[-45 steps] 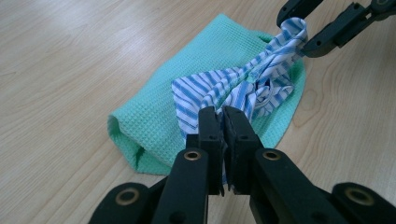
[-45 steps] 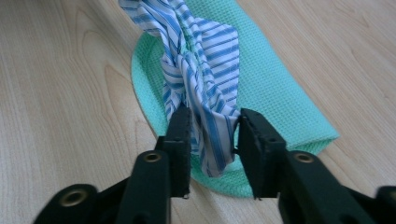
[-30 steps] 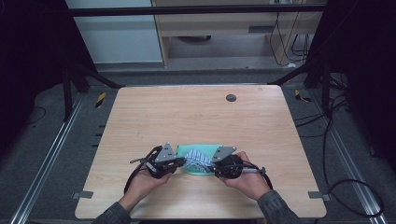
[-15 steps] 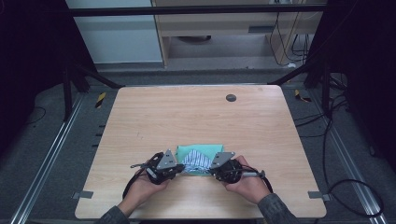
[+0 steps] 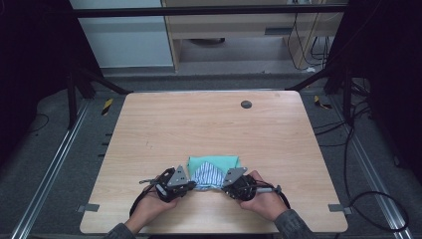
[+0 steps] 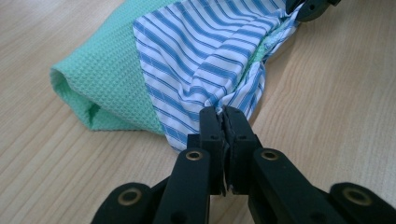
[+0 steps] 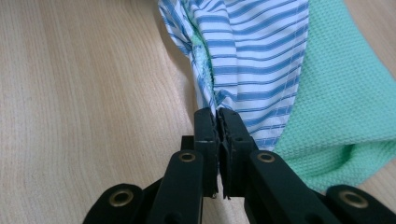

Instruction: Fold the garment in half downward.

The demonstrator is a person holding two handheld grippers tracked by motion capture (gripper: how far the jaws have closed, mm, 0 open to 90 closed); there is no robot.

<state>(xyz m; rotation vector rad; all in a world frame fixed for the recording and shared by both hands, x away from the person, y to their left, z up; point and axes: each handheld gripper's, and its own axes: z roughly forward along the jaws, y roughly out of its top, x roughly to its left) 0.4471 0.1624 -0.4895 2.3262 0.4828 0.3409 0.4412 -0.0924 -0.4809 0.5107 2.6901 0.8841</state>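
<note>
Both hands lie low on the tabletop (image 5: 209,124) near its front edge. The left tool (image 5: 191,185) and the right tool (image 5: 222,185) are each clamped tight on a corner of the striped cloth (image 5: 205,175), which lies on the green towel (image 5: 219,162). The left gripper view shows the towel's folded edge.

Cloth (image 5: 213,169) between grippers — near table (image 5: 209,124) edge

- My wooden table (image 5: 209,129) has a small dark round thing (image 5: 246,104) near its far edge; I cannot tell what it is.
- Black cables (image 5: 358,149) lie on the grey floor (image 5: 50,164) at my right.
- Yellow-black tape (image 5: 107,106) marks the floor left of the table.
</note>
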